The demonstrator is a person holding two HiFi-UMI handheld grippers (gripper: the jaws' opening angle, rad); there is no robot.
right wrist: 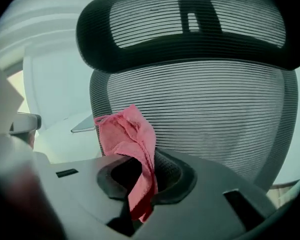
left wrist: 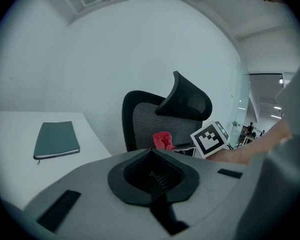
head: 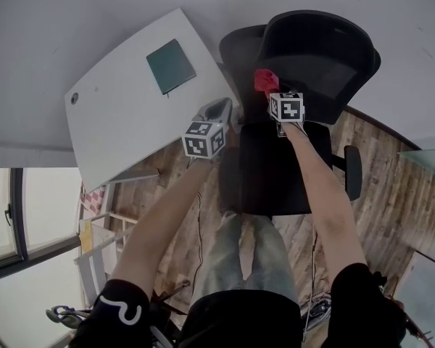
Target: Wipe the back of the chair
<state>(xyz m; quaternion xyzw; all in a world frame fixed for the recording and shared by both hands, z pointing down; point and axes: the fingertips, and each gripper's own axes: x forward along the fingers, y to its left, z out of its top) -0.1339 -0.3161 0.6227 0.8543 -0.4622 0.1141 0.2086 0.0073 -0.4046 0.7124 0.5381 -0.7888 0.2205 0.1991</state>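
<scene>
A black office chair stands in front of me, its mesh back (head: 320, 72) facing me under a curved headrest (right wrist: 190, 24). My right gripper (head: 277, 96) is shut on a red cloth (head: 264, 80), held at the left part of the mesh back (right wrist: 205, 109); whether the cloth (right wrist: 127, 134) touches the mesh is unclear. My left gripper (head: 219, 112) hovers left of the chair by the table corner, shut with nothing in it. From the left gripper view, the chair back (left wrist: 145, 121) and red cloth (left wrist: 163, 140) lie ahead of its jaws.
A white table (head: 123, 114) with a green notebook (head: 170, 65) stands left of the chair. The chair's seat (head: 275, 167) and right armrest (head: 353, 171) are below the grippers. There is wooden floor underfoot and a white wall behind.
</scene>
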